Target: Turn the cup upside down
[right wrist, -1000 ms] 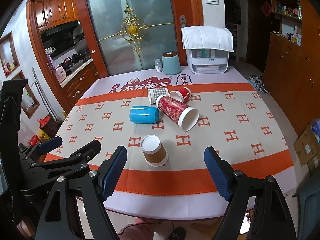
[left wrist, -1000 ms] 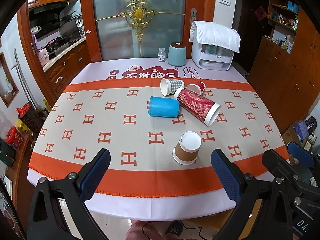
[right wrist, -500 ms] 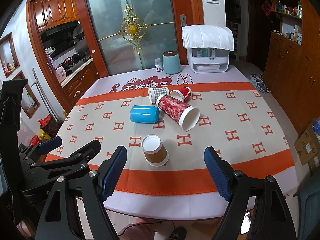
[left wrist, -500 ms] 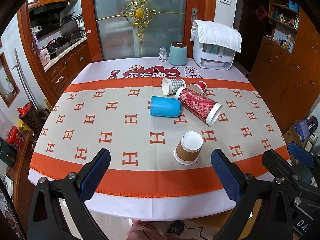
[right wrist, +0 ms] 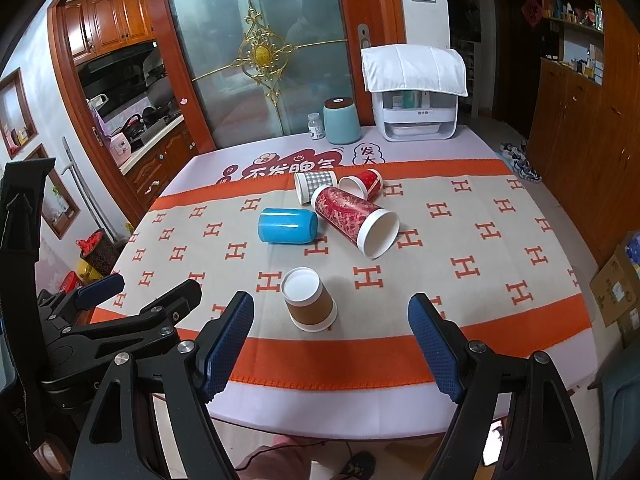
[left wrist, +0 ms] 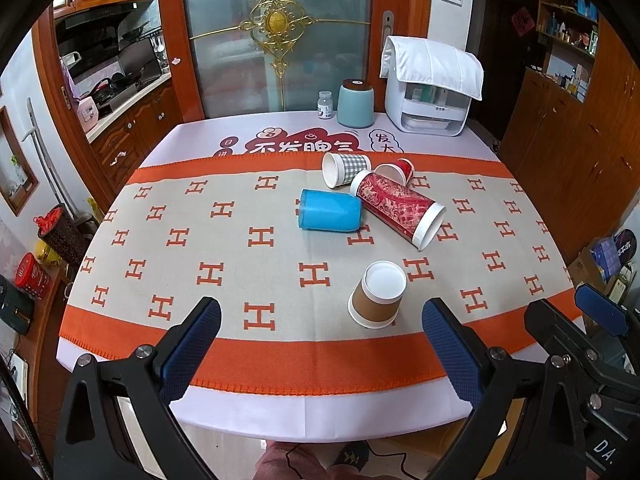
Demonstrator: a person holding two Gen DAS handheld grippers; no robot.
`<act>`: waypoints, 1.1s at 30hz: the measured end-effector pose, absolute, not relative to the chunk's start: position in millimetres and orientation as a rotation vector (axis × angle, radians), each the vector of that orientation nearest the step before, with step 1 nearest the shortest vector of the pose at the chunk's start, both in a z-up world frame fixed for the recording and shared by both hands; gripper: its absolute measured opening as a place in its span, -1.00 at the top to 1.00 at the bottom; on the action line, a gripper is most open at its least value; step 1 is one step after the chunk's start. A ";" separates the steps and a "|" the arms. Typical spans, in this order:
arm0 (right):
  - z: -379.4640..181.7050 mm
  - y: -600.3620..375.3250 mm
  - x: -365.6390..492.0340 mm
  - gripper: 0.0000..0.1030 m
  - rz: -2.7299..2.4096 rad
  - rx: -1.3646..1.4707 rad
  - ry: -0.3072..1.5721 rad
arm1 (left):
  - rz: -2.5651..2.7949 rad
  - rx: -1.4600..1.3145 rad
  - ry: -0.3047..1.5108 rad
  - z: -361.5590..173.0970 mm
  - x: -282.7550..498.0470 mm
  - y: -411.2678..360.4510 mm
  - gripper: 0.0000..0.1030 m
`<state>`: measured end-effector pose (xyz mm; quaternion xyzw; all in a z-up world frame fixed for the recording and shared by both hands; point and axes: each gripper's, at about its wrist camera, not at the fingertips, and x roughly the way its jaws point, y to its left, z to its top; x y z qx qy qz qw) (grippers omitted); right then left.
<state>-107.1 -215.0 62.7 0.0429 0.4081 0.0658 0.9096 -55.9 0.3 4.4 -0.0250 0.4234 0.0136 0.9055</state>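
A brown paper cup stands mouth-down, white base up, near the front of the table. Behind it several cups lie on their sides: a blue one, a long red patterned one, a grey checked one and a small red one. My left gripper hangs open over the table's front edge, the brown cup just ahead and to its right. My right gripper is also open, the brown cup just ahead between its fingers, untouched.
The tablecloth is beige with orange bands. At the far edge stand a teal canister, a small bottle and a white appliance under a white cloth. Wooden cabinets and a cardboard box are to the right.
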 end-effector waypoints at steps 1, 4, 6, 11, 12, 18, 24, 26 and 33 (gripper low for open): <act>62.9 -215.1 -106.6 -0.57 0.136 0.088 0.842 | 0.028 -0.051 0.875 4.4 -55.9 0.4 -0.94; 63.0 -215.2 -106.2 -0.57 0.136 0.089 0.841 | 0.028 -0.052 0.876 4.2 -56.1 0.7 -0.94; 62.9 -215.5 -106.6 -0.57 0.136 0.090 0.843 | 0.029 -0.050 0.875 4.7 -55.5 0.0 -0.94; 63.0 -216.2 -105.6 -0.57 0.137 0.090 0.843 | 0.029 -0.050 0.876 4.2 -55.9 0.9 -0.94; 63.0 -216.4 -105.4 -0.57 0.137 0.091 0.843 | 0.029 -0.050 0.876 4.3 -55.8 0.9 -0.94; 57.4 -211.9 -108.9 -0.57 0.139 0.093 0.848 | 0.029 -0.049 0.880 3.3 -54.7 1.4 -0.94; 54.9 -210.2 -108.2 -0.57 0.140 0.095 0.850 | 0.031 -0.047 0.882 1.6 -56.6 5.4 -0.94; 55.8 -212.1 -105.9 -0.57 0.139 0.096 0.850 | 0.029 -0.047 0.881 2.5 -54.6 3.1 -0.94; 56.3 -213.2 -105.0 -0.57 0.139 0.097 0.852 | 0.030 -0.045 0.887 0.2 -56.7 8.0 -0.94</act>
